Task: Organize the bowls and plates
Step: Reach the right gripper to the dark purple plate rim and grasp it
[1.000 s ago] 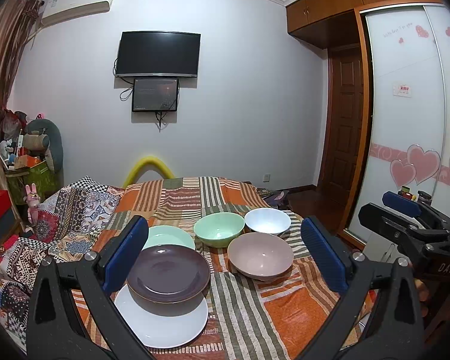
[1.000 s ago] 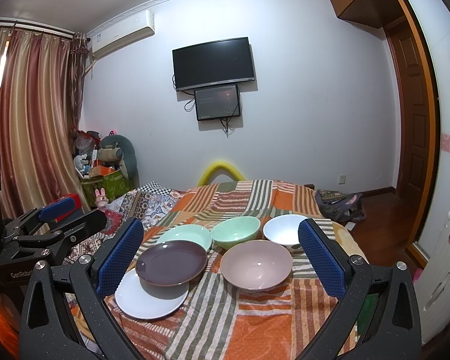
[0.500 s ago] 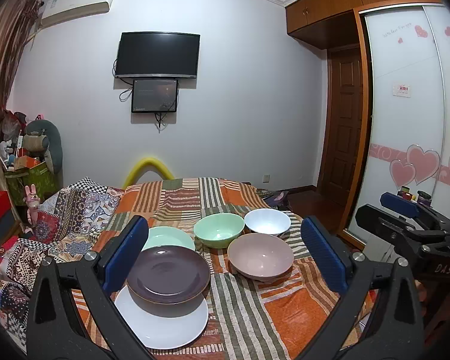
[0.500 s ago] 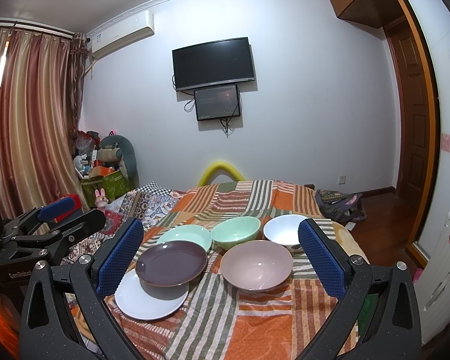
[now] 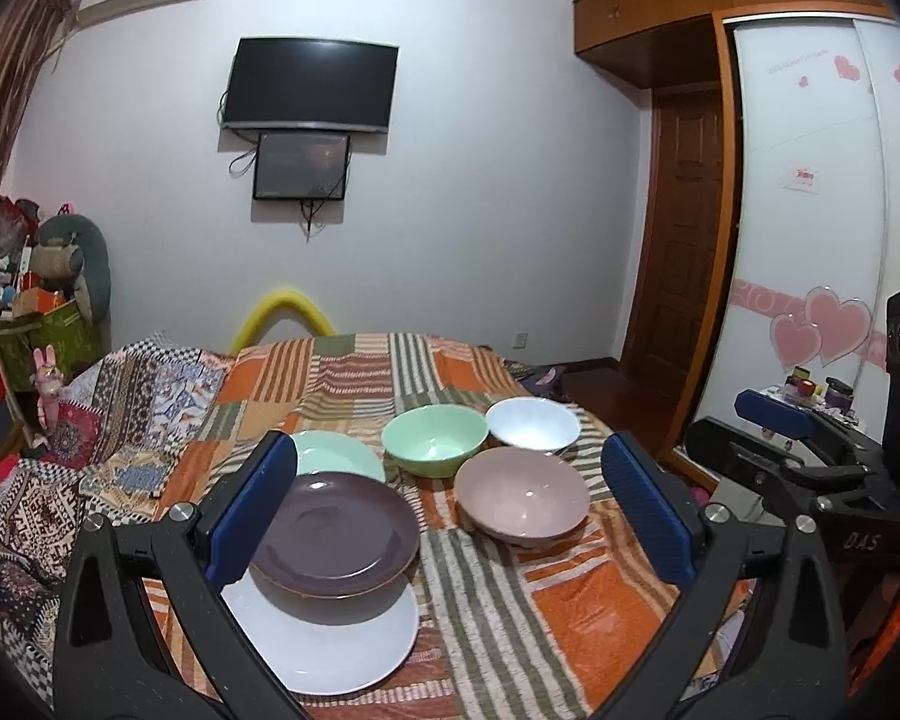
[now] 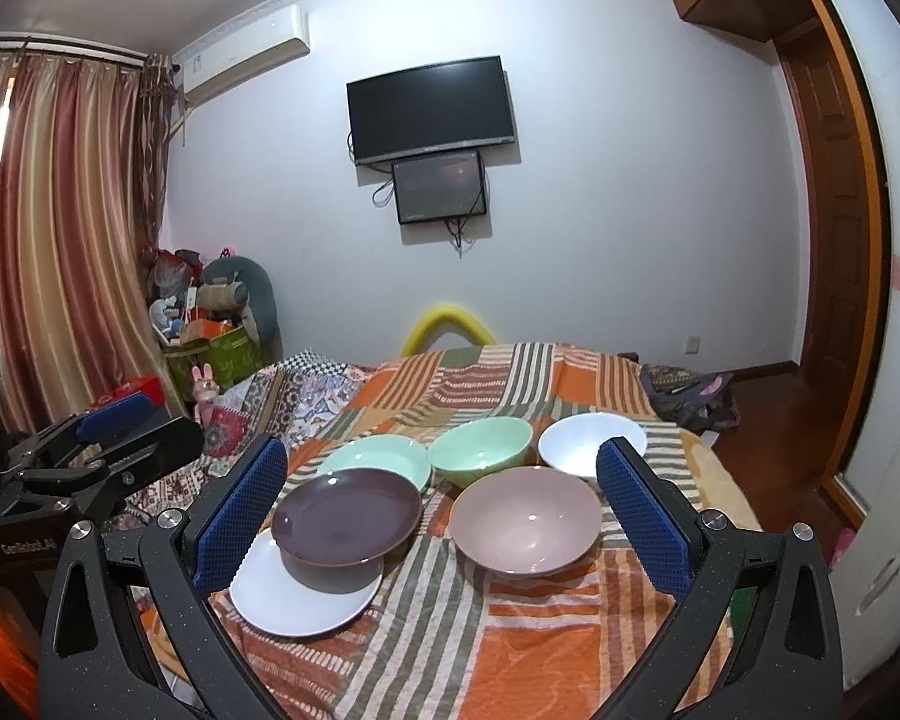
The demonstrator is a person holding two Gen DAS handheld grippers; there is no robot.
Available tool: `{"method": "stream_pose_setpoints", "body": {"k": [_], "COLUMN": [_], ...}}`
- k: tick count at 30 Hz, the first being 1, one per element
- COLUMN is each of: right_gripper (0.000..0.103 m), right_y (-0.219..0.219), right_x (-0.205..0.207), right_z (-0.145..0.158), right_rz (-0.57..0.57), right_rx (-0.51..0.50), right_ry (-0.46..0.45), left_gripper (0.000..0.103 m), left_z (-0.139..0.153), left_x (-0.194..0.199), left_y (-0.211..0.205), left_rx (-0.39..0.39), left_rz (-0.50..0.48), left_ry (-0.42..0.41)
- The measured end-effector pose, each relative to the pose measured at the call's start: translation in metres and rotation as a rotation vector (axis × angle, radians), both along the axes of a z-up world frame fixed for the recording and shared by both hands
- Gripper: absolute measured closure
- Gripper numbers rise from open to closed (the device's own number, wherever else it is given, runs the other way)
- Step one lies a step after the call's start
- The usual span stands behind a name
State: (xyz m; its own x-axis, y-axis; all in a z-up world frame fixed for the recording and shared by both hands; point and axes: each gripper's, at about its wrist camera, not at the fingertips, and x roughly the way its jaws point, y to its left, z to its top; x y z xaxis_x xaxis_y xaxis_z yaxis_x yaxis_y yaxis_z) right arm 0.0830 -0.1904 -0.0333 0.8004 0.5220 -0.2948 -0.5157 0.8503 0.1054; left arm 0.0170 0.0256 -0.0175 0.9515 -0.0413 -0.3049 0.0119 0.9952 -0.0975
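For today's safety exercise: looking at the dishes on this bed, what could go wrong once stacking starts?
1. The purple plate already sits on the white plate, off-centre; on the soft patchwork quilt it might slide.
2. The pink bowl sits close to the white bowl; lifting one could knock the other.

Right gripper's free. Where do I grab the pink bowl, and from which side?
Take the pink bowl by its near rim, one finger inside and one outside. It sits upright and empty on the striped cloth, nearest the open right gripper. Probably come from the front and above: the green bowl and white bowl crowd its far side.
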Motion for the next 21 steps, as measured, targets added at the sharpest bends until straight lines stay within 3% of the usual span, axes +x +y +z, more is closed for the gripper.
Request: {"method": "stream_pose_setpoints", "body": {"k": [4,12,16,21], "right_gripper": [0.001,0.014,0.022,0.035], "right_y": [0.014,0.05,0.07,0.089], "right_x": [0.01,0.038,0.055,0.074], "right_z": [-0.015,-0.053,-0.073,-0.099], "right_rz": [0.034,0.09,0.119,0.137], "right_rx": [-0.018,-0.079,-0.111,-0.159], "right_ry": [0.043,0.154,0.226,0.301], "left_gripper": [0.008,0.023,0.031,0.052], "left_z": [-0.013,-0.051,-0.075,-0.115], "left_x": [0.012,0.046,0.069,0.1], "left_y": [0.021,0.072,0.105,0.148], "left_rx": [-0.013,0.031,-0.015,-0.092], "left_rz": [0.029,0.117,0.137,0.16], "left_ry": [0.051,0.178,0.264,0.377]}}
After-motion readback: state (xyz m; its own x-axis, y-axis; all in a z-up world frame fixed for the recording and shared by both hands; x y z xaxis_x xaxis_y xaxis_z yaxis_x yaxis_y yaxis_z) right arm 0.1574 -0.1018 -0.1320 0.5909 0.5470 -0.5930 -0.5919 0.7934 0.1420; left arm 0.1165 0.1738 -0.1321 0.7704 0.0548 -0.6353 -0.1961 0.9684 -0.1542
